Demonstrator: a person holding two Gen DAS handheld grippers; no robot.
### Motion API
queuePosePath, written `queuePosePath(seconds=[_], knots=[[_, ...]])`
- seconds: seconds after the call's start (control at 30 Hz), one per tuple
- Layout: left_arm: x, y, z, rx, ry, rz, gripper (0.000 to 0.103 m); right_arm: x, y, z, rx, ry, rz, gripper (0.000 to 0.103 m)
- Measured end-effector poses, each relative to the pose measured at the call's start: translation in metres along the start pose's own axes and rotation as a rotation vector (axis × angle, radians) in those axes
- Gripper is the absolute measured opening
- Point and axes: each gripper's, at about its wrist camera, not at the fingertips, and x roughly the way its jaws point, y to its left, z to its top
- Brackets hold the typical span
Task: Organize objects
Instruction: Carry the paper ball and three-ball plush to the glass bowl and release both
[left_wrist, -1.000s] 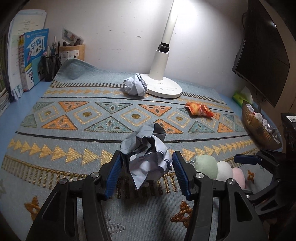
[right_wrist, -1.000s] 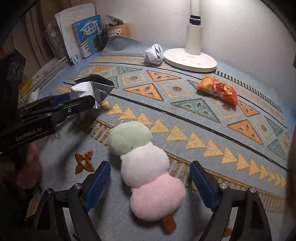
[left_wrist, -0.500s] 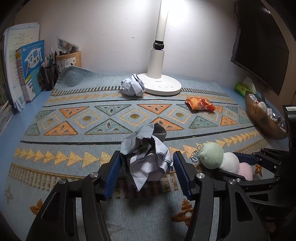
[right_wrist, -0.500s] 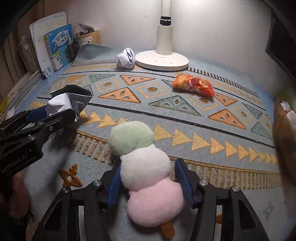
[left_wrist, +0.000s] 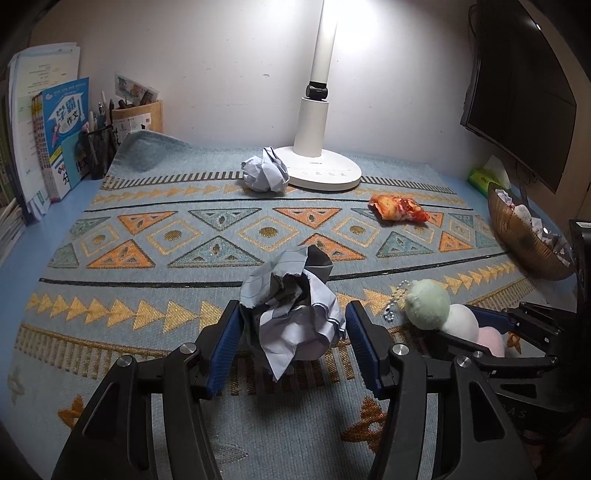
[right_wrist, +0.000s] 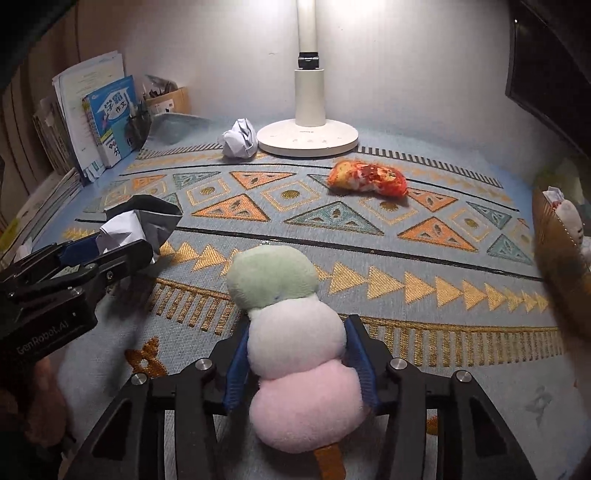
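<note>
My left gripper (left_wrist: 291, 332) is shut on a crumpled paper ball (left_wrist: 291, 310) and holds it above the patterned mat (left_wrist: 155, 236); it also shows in the right wrist view (right_wrist: 125, 236). My right gripper (right_wrist: 295, 350) is shut on a green, white and pink plush dango (right_wrist: 291, 332), seen in the left wrist view (left_wrist: 443, 314) at the right. A second paper ball (left_wrist: 266, 174) lies beside the lamp base. An orange-red plush (left_wrist: 399, 208) lies on the mat at the back right.
A white desk lamp (left_wrist: 319, 162) stands at the back. A woven basket (left_wrist: 524, 236) with several items sits at the right edge. Books (left_wrist: 62, 133) and a pen holder (left_wrist: 98, 147) stand at the back left. A dark monitor (left_wrist: 524, 103) hangs at the right.
My right gripper has closed on the plush dango and lifted it off the mat, moving right. My left gripper keeps holding the paper ball and has risen a little.
</note>
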Motion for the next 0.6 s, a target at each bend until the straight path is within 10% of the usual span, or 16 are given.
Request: queuePosePath(seconds=[0.6], knots=[[-0.044,-0.159,0.061,0.242,-0.138,-0.151,0.054,-0.162,-0.165,0.030,0.236,-0.271,-0.276,0.049]])
